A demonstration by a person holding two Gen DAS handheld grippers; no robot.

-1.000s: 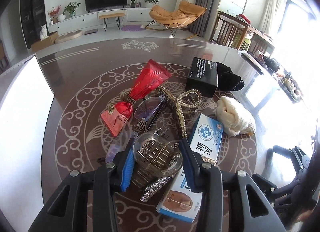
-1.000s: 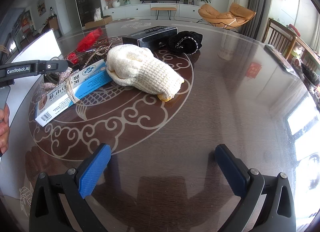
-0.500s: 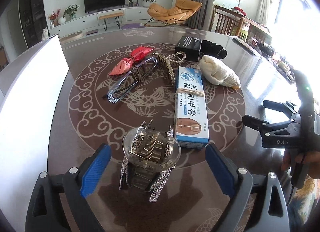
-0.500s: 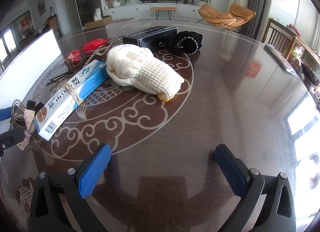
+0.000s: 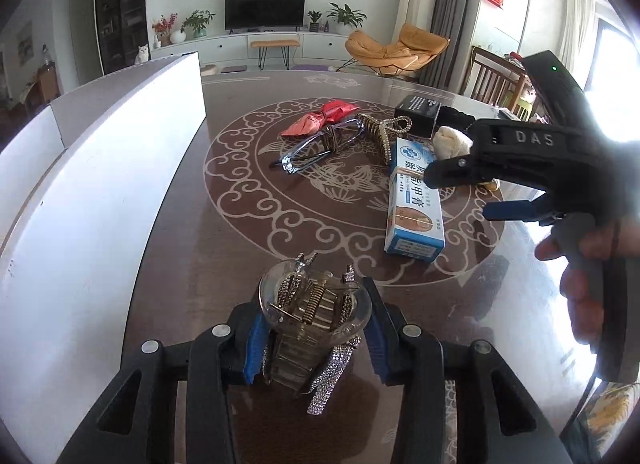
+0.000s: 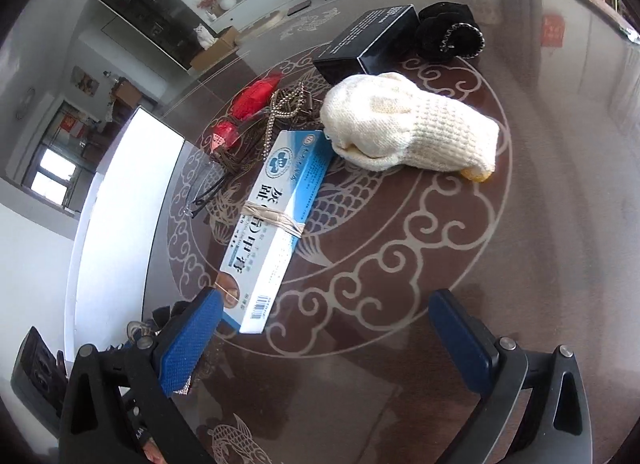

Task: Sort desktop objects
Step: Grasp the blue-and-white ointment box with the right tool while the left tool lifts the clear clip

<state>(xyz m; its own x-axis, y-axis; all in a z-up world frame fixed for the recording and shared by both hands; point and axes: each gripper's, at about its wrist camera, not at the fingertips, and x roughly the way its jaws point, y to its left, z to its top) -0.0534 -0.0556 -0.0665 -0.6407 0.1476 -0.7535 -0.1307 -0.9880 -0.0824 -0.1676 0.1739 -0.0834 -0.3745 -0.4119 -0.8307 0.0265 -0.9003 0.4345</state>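
A clear hair claw [image 5: 316, 304] with rhinestone strips sits between the blue pads of my left gripper [image 5: 316, 328], whose jaws are closing and press on both its sides, low over the dark table [image 5: 224, 248]. My right gripper [image 6: 326, 304] is open with nothing between its fingers, hovering by the near end of a blue-and-white medicine box [image 6: 280, 216] bound with a rubber band. The left wrist view shows that right gripper [image 5: 460, 196] side-on above the same box [image 5: 414, 204], with a hand on its handle.
A tall white box [image 5: 100, 204] lines the table's left side. Beyond the medicine box lie a cream knit glove [image 6: 412, 132], a black carton [image 6: 368, 40], a black scrunchie [image 6: 448, 32], a red packet [image 5: 320, 120], glasses [image 5: 316, 148] and a gold pearl clip [image 5: 380, 132].
My left gripper carried the claw back from the pile, opened wide with it standing on the table, then closed on it again. The right gripper rolled and swung left toward the medicine box.
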